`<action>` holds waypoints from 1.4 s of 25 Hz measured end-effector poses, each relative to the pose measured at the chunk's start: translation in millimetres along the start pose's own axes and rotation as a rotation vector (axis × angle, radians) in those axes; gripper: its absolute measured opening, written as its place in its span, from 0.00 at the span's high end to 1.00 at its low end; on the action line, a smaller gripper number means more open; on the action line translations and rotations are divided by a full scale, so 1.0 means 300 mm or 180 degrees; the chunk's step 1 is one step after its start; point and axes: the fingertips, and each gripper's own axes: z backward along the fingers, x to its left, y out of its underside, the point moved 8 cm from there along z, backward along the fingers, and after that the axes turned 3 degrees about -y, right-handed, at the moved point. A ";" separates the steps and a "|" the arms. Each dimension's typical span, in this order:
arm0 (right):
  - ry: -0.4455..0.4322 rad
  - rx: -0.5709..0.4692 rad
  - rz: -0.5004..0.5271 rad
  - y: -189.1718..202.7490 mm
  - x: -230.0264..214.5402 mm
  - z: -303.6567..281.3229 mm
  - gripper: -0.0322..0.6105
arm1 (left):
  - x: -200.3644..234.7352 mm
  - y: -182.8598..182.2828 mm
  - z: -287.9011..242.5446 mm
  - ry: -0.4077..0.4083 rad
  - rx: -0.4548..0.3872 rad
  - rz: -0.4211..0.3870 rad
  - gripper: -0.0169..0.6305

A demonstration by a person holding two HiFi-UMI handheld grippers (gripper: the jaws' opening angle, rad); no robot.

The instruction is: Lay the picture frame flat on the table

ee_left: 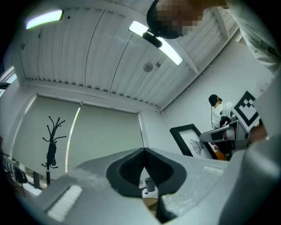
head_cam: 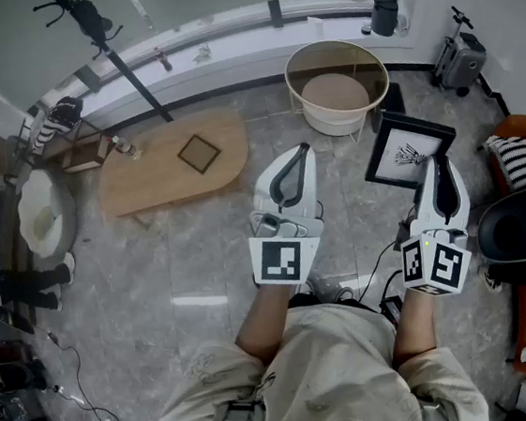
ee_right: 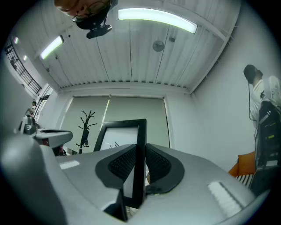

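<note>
While the picture frame (head_cam: 407,151) is off the floor in the right gripper (head_cam: 437,168), the task is only begun: it has been picked up, and nothing more. That gripper pinches one side bar of the black frame between its ribbed pads, and the frame stands nearly upright and edge-on in its jaws, with the white print turned toward the person's left. The left gripper (head_cam: 299,156) is pressed together at the tips with nothing between them, and it hangs idle over the grey floor (head_cam: 175,262).

The wooden oval surface (head_cam: 147,185) lies well apart from the frame, past the left gripper. It is bare apart from a small dark-edged square (head_cam: 198,153) near its middle. What is left, as I judge it, is to carry the frame over to it, tip it down until its back lies flat on the wood, and let go.

A round pale tub (head_cam: 333,123) stands on the floor near the frame. Inside it only a tan round patch shows; whether that is its bottom or something in it I cannot tell.
</note>
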 end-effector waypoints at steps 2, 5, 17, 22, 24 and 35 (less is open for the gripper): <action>-0.0015 0.0002 0.0007 0.005 0.029 -0.008 0.84 | 0.026 0.003 0.008 0.0001 0.0010 -0.0006 0.97; -0.0043 0.0006 0.0022 0.014 0.077 -0.033 0.84 | 0.070 0.012 0.010 -0.0006 0.0003 0.0011 0.97; -0.0042 0.0016 0.0079 0.047 0.244 -0.093 0.84 | 0.238 0.028 0.030 0.0018 -0.0118 0.0027 0.97; -0.0037 0.0056 0.0074 0.070 0.268 -0.114 0.84 | 0.270 0.047 0.024 0.0030 -0.0113 0.0018 0.97; -0.0033 0.0068 0.0062 0.083 0.275 -0.134 0.84 | 0.285 0.063 0.012 0.0023 -0.0088 0.0033 0.97; -0.0041 0.0055 0.0004 0.154 0.215 -0.310 0.84 | 0.296 0.138 -0.171 0.0053 -0.0073 -0.0050 0.97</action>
